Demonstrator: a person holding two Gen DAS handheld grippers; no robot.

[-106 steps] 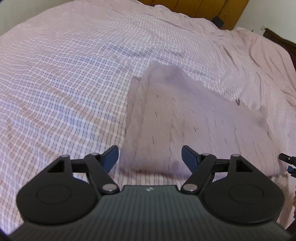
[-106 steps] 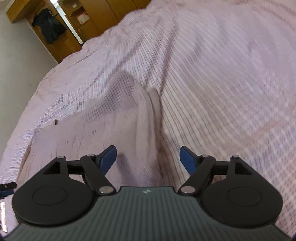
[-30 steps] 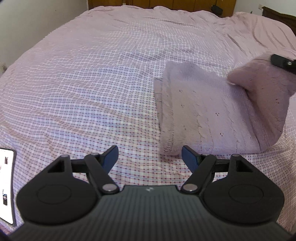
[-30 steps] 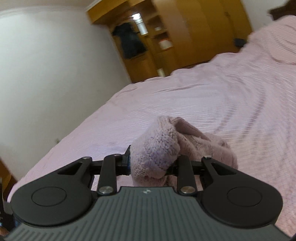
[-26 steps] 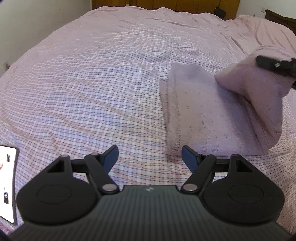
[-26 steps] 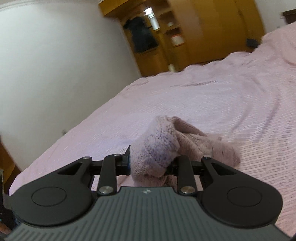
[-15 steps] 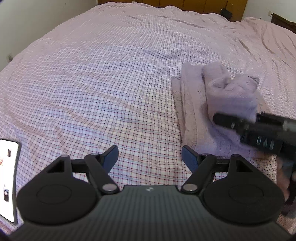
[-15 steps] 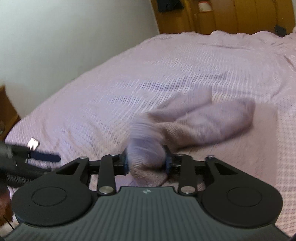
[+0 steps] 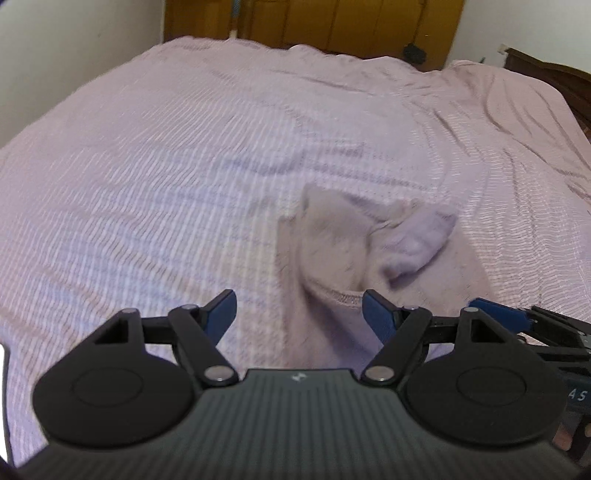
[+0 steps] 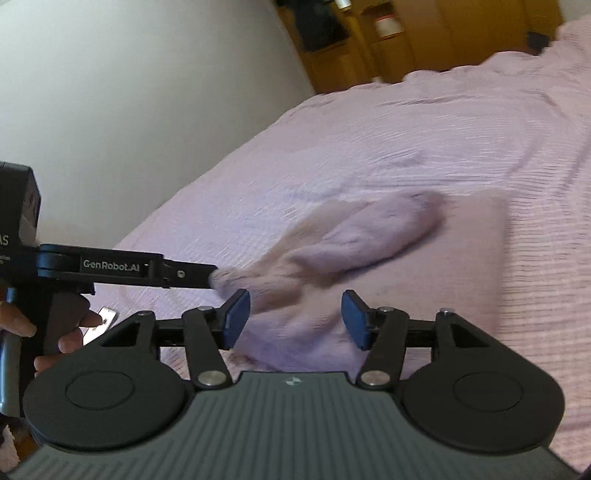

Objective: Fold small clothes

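A pale lilac knit garment (image 9: 332, 243) lies on the pink checked bedspread (image 9: 147, 166), with one sleeve (image 9: 417, 240) folded across its body. My left gripper (image 9: 299, 314) hovers open over the garment's near hem, nothing between its pads. In the right wrist view the sleeve (image 10: 369, 236) stretches away over the garment's body (image 10: 465, 280). My right gripper (image 10: 295, 319) is opening; loose cloth lies below and between its blue pads, which do not press on it. The left gripper's finger (image 10: 184, 274) reaches in from the left, close to the sleeve's cuff, with a person's hand (image 10: 55, 332) on the handle.
Wooden wardrobes (image 9: 351, 22) stand behind the bed and a dark headboard (image 9: 554, 77) is at the far right. A white wall (image 10: 110, 92) runs along the bed's left side. A white phone-like object (image 9: 3, 387) lies at the left edge.
The right gripper carried the sleeve over the garment's body, then its jaws widened and the cloth dropped out of their grip. The left gripper rose and shifted toward the garment.
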